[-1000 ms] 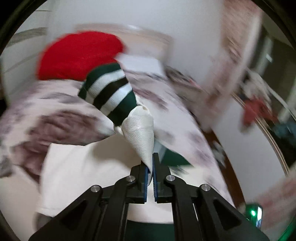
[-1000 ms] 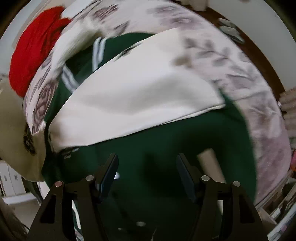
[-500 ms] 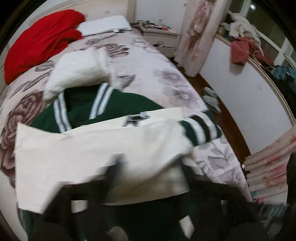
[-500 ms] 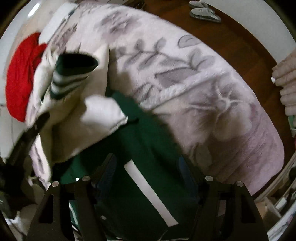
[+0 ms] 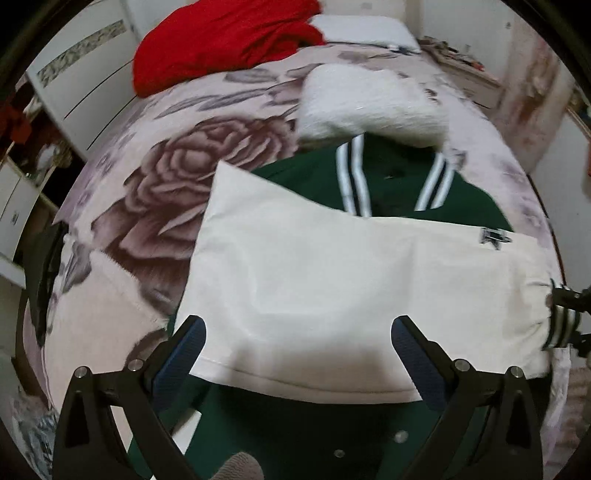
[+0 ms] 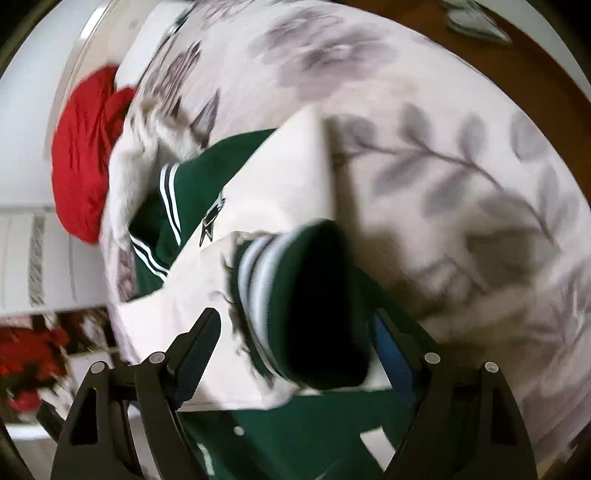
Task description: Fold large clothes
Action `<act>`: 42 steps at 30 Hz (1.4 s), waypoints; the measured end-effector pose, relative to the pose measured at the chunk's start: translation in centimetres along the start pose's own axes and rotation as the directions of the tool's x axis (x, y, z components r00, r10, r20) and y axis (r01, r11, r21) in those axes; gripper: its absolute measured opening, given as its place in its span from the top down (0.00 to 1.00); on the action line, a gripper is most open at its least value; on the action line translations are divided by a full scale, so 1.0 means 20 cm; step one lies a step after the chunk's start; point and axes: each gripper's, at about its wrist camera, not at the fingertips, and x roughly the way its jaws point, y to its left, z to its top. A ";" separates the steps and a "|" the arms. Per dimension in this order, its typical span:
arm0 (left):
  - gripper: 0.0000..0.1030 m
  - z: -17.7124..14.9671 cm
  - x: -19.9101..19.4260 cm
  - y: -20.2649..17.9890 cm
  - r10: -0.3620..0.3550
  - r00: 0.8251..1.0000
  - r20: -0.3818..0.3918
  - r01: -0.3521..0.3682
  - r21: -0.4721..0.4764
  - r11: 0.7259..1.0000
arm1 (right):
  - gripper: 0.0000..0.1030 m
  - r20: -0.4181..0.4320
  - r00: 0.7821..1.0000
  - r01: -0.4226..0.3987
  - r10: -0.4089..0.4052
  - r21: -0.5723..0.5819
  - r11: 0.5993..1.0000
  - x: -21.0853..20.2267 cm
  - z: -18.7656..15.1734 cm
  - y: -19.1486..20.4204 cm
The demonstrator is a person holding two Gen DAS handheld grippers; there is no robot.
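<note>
Green varsity jacket lies flat on the floral bedspread, collar toward the far end, white fleece lining just beyond it. Its cream sleeve is folded across the body, striped cuff at the right edge. Left gripper hangs over the sleeve, jaws spreading wide, nothing pinched. Right gripper has its jaws opening either side of the cuff; view blurred, pads appear clear of it. Red blanket heaped at far left by the pillow.
</note>
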 end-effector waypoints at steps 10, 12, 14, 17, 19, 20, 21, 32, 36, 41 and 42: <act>0.00 0.03 0.05 0.03 0.001 1.000 -0.003 -0.002 -0.019 1.000 | 0.90 0.113 0.978 0.190 -0.173 -0.163 0.968 -0.04 -0.02 0.19; 0.00 0.04 0.06 0.05 0.001 1.000 -0.005 -0.002 -0.025 1.000 | 0.91 0.165 0.972 0.192 -0.165 -0.168 0.967 -0.11 -0.02 0.20; 0.00 0.06 0.07 0.08 0.009 1.000 -0.005 -0.009 -0.036 0.999 | 0.92 0.230 0.958 0.208 -0.168 -0.161 0.965 -0.18 0.00 0.22; 0.00 0.09 0.10 0.18 0.041 0.999 -0.015 -0.042 -0.067 0.997 | 0.92 0.244 0.948 0.242 -0.204 -0.137 0.961 -0.18 0.04 0.20; 0.00 0.12 0.15 0.24 0.068 0.997 -0.037 -0.071 -0.092 0.993 | 0.90 0.147 0.951 0.292 -0.272 -0.135 0.947 -0.06 0.10 0.15; 0.00 0.13 0.17 0.28 0.073 0.996 -0.042 -0.077 -0.104 0.992 | 0.84 0.091 0.950 0.307 -0.297 -0.120 0.944 0.00 0.12 0.10; 0.00 0.14 0.19 0.31 0.077 0.996 -0.046 -0.081 -0.112 0.990 | 0.77 0.067 0.952 0.305 -0.300 -0.094 0.948 0.01 0.14 0.07; 0.00 0.17 0.76 0.46 0.026 0.978 -0.209 -0.048 -0.103 0.994 | 0.52 0.161 0.955 0.274 -0.249 -0.163 0.948 -0.02 0.02 0.19; 0.00 0.16 0.66 0.51 0.005 0.980 -0.201 -0.032 -0.132 0.991 | 0.52 -0.004 0.937 0.347 -0.349 -0.094 0.933 0.24 0.08 0.05; 0.00 0.01 0.28 0.50 -0.043 0.990 -0.135 0.030 -0.097 0.995 | 0.49 0.018 0.971 0.238 -0.238 0.001 0.971 -0.03 -0.04 0.00; 0.00 -0.04 0.19 0.48 -0.058 0.989 -0.133 0.047 -0.083 0.995 | 0.49 0.011 0.975 0.221 -0.221 0.028 0.975 -0.11 -0.12 -0.03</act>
